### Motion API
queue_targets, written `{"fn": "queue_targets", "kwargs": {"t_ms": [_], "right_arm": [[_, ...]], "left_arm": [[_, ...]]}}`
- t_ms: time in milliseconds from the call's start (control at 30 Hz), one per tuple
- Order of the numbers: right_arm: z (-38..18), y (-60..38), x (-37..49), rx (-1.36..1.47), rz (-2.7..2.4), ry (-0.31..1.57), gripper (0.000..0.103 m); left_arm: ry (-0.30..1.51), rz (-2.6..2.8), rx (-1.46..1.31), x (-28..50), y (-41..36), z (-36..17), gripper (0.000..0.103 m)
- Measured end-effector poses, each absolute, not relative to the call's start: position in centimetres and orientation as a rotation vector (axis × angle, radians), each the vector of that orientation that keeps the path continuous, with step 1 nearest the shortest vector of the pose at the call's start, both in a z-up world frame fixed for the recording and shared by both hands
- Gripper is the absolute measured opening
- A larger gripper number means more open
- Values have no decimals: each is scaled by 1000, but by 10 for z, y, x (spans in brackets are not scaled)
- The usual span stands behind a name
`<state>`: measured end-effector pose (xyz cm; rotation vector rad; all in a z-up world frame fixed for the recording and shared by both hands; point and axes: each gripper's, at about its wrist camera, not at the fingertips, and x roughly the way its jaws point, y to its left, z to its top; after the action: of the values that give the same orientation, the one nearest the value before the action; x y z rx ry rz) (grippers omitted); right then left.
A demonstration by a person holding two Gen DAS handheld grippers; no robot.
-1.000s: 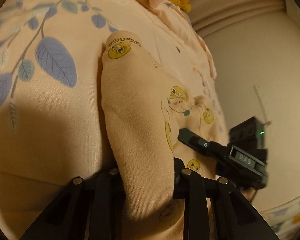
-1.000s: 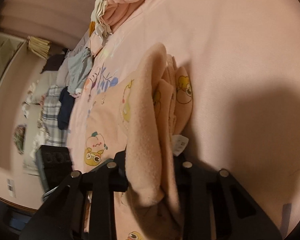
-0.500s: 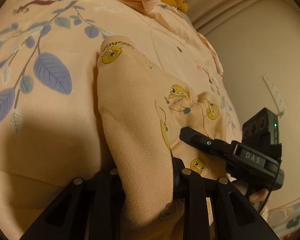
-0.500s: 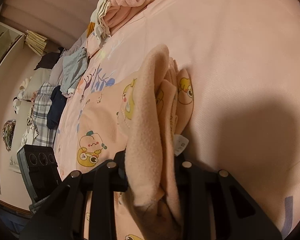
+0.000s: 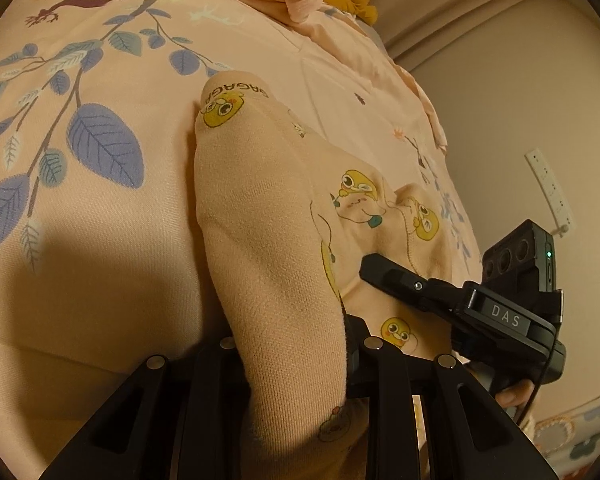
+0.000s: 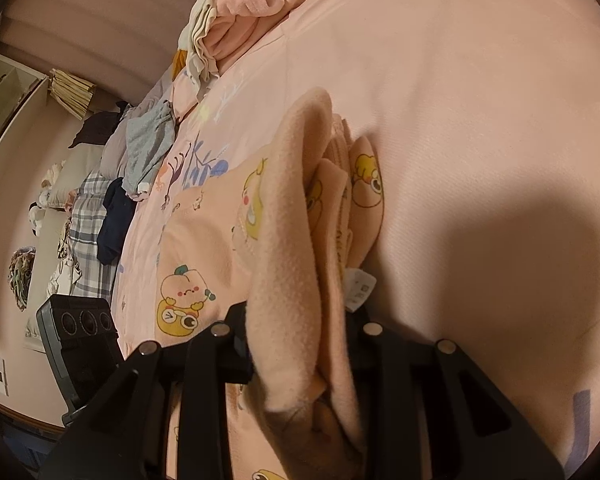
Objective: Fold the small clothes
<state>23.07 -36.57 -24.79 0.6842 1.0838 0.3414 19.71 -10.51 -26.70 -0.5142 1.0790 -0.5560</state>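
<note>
Two tools each pinch one peach cartoon-print garment [image 5: 268, 232] over the bed: left tool [image 5: 296, 344] clamps a fold at 6 o'clock, right tool [image 6: 300, 320] clamps bunched layers. One floral bedsheet [image 5: 100, 240] lies beneath; one clothes pile [image 6: 228, 20] sits toward 11 o'clock.

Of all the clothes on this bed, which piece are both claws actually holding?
The peach garment printed with yellow cartoon ducks; the other clothes lie untouched in a pile at the bed's far end.
</note>
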Motion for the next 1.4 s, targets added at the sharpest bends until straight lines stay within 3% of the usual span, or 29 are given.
{"fn": "queue_targets", "kwargs": {"t_ms": [333,733,1400], "right_arm": [[-228,-364,224,686,377,1024,27],[-103,-342,188,537,516,758,27],[-86,-285,193,504,659,748,27]], "left_arm": [[1053,-600,-462,196,-111,-234,23],[836,-690,-459,150,-83,-126,23],[735,-553,-378,113,-35,-95,23]]}}
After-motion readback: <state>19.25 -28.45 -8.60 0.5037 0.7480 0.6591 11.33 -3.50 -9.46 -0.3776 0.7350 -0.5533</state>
